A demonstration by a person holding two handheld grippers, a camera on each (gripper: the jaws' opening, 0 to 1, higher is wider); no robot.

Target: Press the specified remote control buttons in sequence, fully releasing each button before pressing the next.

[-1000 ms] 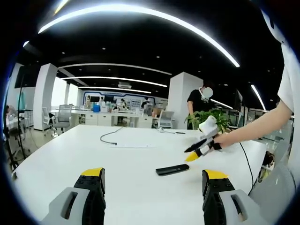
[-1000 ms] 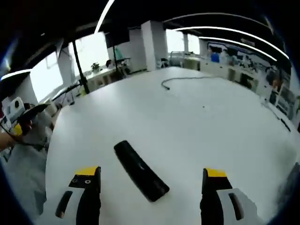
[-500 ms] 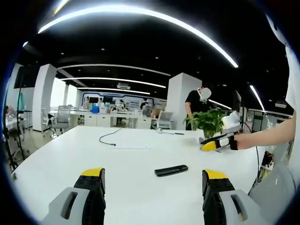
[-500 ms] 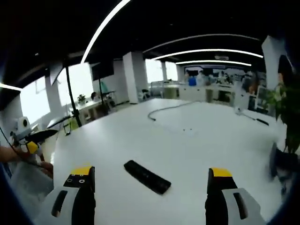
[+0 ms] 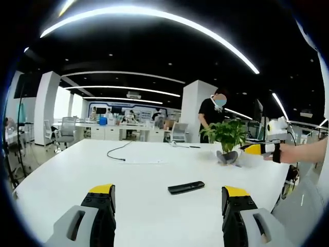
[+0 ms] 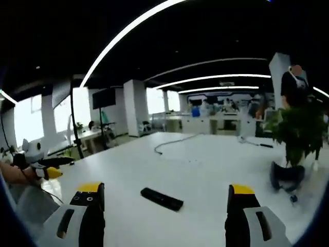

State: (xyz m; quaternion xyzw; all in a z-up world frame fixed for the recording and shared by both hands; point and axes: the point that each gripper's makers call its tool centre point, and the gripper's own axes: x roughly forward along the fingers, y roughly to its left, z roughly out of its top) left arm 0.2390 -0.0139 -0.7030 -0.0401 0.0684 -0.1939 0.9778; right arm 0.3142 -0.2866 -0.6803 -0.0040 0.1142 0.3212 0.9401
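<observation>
Left gripper view: the black remote control (image 5: 186, 187) is seen flat on the white table (image 5: 77, 170), ahead between the wide-open, empty jaws of the left gripper (image 5: 167, 206). The right gripper (image 6: 165, 203) is likewise held open and empty, with the remote's long axis crosswise ahead of it; which is nearer cannot be told.

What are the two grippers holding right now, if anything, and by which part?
Nothing is held. The left gripper and the right gripper are both open, with empty space between their jaws. The black remote control lies on the white table, apart from both.
</observation>
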